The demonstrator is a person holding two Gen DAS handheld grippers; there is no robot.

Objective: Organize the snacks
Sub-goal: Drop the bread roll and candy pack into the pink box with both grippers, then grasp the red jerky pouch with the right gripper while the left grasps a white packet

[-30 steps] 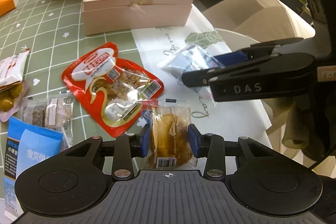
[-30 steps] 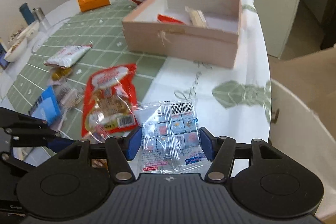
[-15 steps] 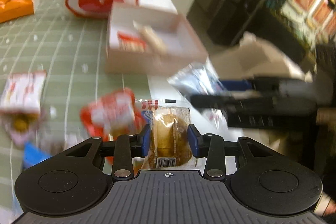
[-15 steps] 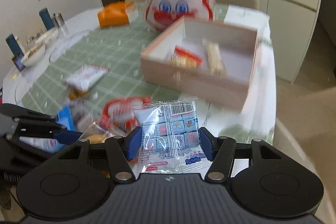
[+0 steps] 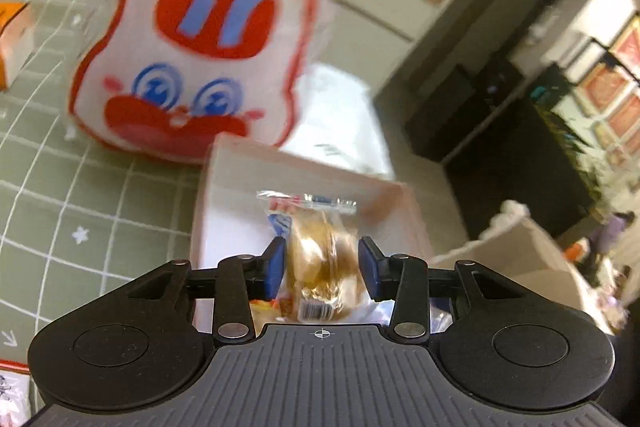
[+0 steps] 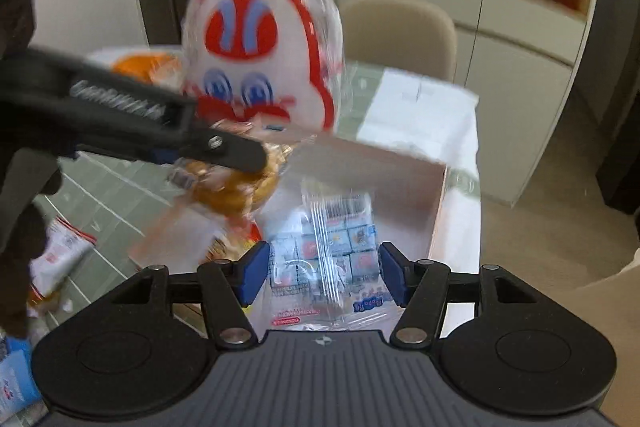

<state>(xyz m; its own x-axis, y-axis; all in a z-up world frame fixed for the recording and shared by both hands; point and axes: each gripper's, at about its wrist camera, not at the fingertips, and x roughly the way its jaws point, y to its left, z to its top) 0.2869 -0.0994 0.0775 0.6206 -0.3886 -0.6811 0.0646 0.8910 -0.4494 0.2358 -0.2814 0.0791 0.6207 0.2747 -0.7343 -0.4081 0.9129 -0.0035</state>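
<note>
Both claws carry snacks over the pink box [image 6: 436,195]. Left gripper [image 5: 322,269] pinches a wrapped bun [image 5: 320,259], its jaws having just eased slightly wider, the bun between them, long axis pointing away toward the box's far wall. Right gripper [image 6: 322,273] pinches a clear packet of small cubes [image 6: 332,251], just beside the bun and nearer the box's right wall. Beyond the box stands a rabbit-faced bag [image 5: 200,55]; open floor inside the box lies ahead.

Wrapped bun [image 5: 320,259] and clear pack of small cubes [image 6: 328,259] both held above open pink box [image 6: 436,211].
</note>
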